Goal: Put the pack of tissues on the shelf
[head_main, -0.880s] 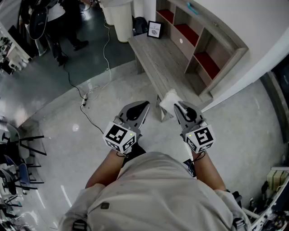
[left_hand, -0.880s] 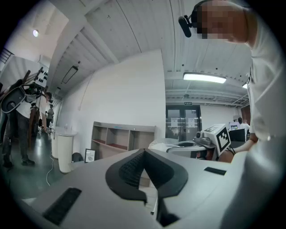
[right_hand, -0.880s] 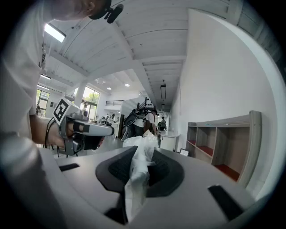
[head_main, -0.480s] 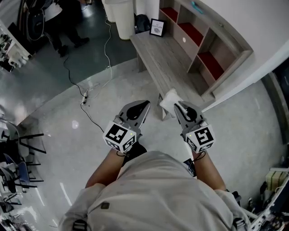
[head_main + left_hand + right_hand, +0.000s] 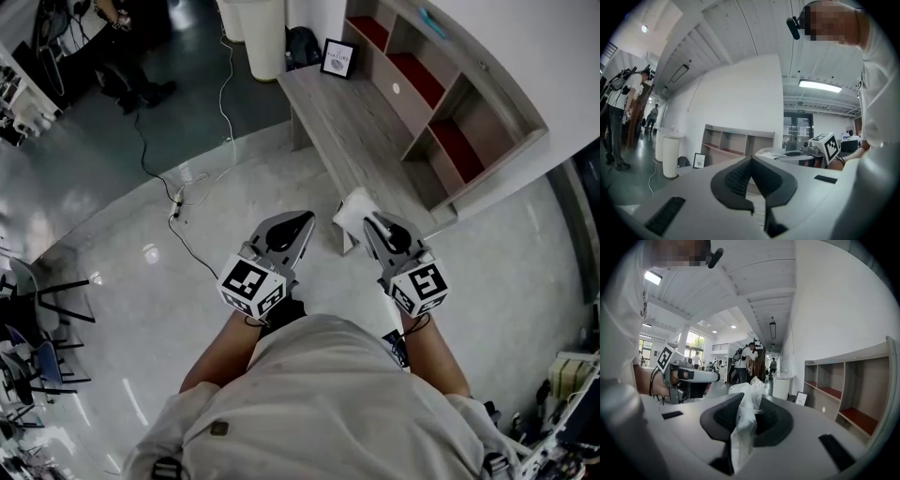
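Far left in the head view, a cable (image 5: 178, 202) trails over the pale floor, and a white bin (image 5: 262, 33) stands at the top edge. Now the left gripper (image 5: 302, 223), held out level in front of the person: from above you can't judge its tips, but the left gripper view settles it, jaws (image 5: 751, 159) meeting tip to tip with nothing between them. Next across, the pack of tissues (image 5: 354, 211), a white bundle poking out ahead of the right gripper (image 5: 368, 221). The right gripper view gives what the overhead misses: the crinkled wrapper of the pack (image 5: 743, 423) pinched between the two dark pads, right gripper (image 5: 750, 401) clamped on it, pack up in the air. Beyond it, the grey wooden bench (image 5: 356, 122) with a small framed picture (image 5: 337, 58) at its far end. Rightmost, the shelf (image 5: 478, 111), red-lined compartments against the white wall, well apart from the pack; the right gripper view shows it side-on (image 5: 843, 380)
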Demonstrator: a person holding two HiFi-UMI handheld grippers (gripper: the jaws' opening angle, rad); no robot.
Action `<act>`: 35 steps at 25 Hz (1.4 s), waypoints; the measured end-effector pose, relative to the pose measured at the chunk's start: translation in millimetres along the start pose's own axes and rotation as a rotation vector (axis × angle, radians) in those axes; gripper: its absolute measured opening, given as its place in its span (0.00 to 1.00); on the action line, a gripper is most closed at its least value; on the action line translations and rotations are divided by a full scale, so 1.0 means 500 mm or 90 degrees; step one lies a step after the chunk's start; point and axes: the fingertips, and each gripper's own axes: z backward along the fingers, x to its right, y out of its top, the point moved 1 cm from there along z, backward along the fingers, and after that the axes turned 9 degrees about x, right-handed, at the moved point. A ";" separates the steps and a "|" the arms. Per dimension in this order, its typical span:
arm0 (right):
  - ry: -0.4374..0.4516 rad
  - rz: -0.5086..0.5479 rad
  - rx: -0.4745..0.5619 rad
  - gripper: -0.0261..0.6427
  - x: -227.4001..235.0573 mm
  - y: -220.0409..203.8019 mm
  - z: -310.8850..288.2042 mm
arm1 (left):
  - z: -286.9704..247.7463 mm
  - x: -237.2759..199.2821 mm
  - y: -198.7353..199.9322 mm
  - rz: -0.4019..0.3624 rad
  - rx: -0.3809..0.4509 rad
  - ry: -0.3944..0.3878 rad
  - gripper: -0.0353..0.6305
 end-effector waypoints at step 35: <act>0.023 -0.004 0.011 0.14 0.073 -0.018 -0.567 | -0.050 -0.538 0.049 -0.014 -0.025 0.012 0.08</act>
